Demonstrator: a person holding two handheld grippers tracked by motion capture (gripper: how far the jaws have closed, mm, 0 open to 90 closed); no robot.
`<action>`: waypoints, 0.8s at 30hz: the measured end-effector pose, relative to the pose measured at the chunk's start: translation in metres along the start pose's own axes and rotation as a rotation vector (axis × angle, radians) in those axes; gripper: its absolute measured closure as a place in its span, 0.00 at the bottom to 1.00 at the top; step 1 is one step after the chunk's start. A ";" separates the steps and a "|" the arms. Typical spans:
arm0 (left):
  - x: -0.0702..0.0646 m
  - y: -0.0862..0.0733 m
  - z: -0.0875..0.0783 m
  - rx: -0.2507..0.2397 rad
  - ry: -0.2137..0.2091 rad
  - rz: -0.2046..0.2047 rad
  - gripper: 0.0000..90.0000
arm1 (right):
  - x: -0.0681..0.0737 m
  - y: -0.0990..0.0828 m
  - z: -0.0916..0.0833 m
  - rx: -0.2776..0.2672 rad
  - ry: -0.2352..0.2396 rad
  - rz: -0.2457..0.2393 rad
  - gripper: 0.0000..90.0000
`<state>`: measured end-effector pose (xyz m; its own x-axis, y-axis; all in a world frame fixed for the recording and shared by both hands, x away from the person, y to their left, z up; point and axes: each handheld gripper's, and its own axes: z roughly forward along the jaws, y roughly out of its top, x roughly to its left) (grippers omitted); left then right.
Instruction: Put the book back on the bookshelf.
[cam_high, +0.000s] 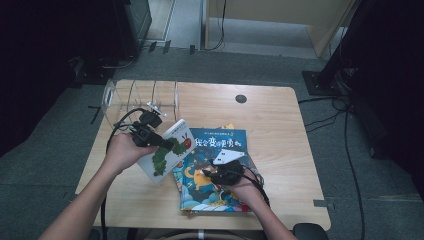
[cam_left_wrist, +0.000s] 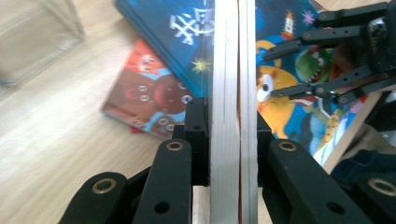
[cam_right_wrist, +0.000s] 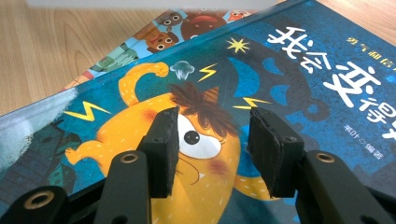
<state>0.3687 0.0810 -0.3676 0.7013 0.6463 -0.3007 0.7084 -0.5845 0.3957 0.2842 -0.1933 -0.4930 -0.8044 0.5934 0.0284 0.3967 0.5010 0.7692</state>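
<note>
1. High view. Wooden table (cam_high: 280, 115); clear acrylic rack (cam_high: 135, 97) with upright dividers at its far left. The left gripper (cam_high: 167, 144) holds a white caterpillar board book (cam_high: 167, 150) lifted off the table, tilted, just near of the rack. A blue picture book (cam_high: 220, 145) lies flat at table centre on top of other books. The right gripper (cam_high: 212, 172) rests over the blue cover's near part.

2. Left gripper view. Both jaws are clamped on the board book's edge (cam_left_wrist: 232, 93), one pad on each face, with thick pale page edges between them. The book looks stiff and fairly light, with glossy covers, so it could pivot or slide under a grip this close to one edge. A hold deeper in, nearer the spine, would likely steady it. Beyond lie the blue book (cam_left_wrist: 187, 28) and a red-brown cover (cam_left_wrist: 140, 98) under it; the right gripper (cam_left_wrist: 327, 60) shows at the right.

3. Right gripper view. The jaws stand moderately apart with nothing between them, poised over the blue book's orange creature (cam_right_wrist: 187, 135). The hardcover lies flat, so my guess is that only an overhanging edge offers a grip. Whether the pads touch the cover, I cannot tell.
</note>
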 end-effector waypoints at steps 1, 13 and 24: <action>0.002 0.000 -0.003 -0.004 0.005 -0.005 0.86 | 0.000 0.000 0.000 -0.001 0.000 0.001 0.59; 0.028 0.000 -0.038 -0.039 0.031 -0.072 0.86 | 0.000 -0.001 0.000 -0.002 0.007 -0.009 0.56; 0.040 0.009 -0.065 -0.060 0.050 -0.099 0.86 | 0.001 -0.001 0.001 0.000 0.023 -0.020 0.50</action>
<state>0.3979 0.1330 -0.3197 0.6221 0.7239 -0.2984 0.7670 -0.4868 0.4180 0.2837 -0.1926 -0.4940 -0.8221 0.5687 0.0273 0.3802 0.5126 0.7699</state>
